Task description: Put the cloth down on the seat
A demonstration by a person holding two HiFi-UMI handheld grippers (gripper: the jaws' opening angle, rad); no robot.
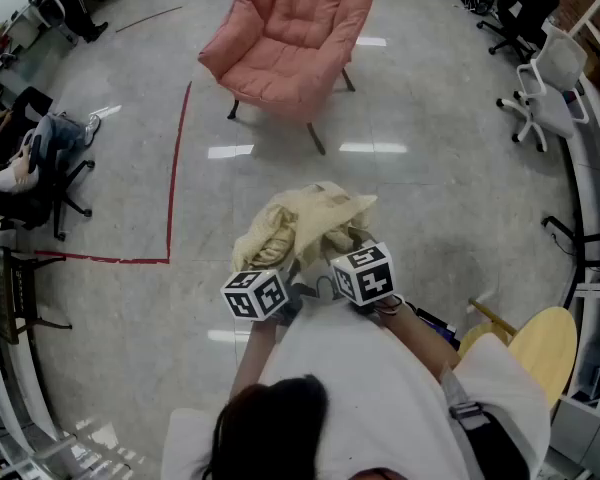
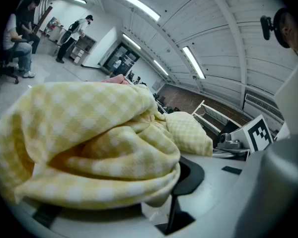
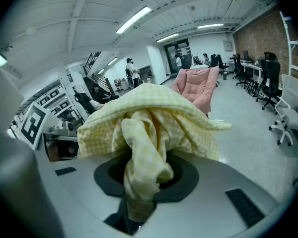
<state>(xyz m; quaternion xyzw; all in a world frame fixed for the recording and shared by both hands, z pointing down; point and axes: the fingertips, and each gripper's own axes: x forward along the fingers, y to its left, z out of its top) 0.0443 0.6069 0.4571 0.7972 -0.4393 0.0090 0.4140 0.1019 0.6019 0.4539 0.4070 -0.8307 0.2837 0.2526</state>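
Note:
A yellow checked cloth [image 1: 300, 223] hangs bunched in the air in front of the person, held from both sides. My left gripper [image 1: 272, 260] is shut on its left part, and the fabric [image 2: 89, 143] fills the left gripper view and hides the jaws. My right gripper [image 1: 342, 245] is shut on its right part, where a twisted fold [image 3: 146, 148] is pinched between the jaws. The seat, a pink padded armchair [image 1: 290, 38], stands on the floor some way ahead. It shows beyond the cloth in the right gripper view [image 3: 198, 90]. The cloth is well clear of it.
A red tape line [image 1: 175, 168] runs across the grey floor to the left of the armchair. A seated person [image 1: 30, 158] is at the far left. White and black office chairs [image 1: 545, 88] stand at the right. A round wooden stool [image 1: 540, 348] is close on the right.

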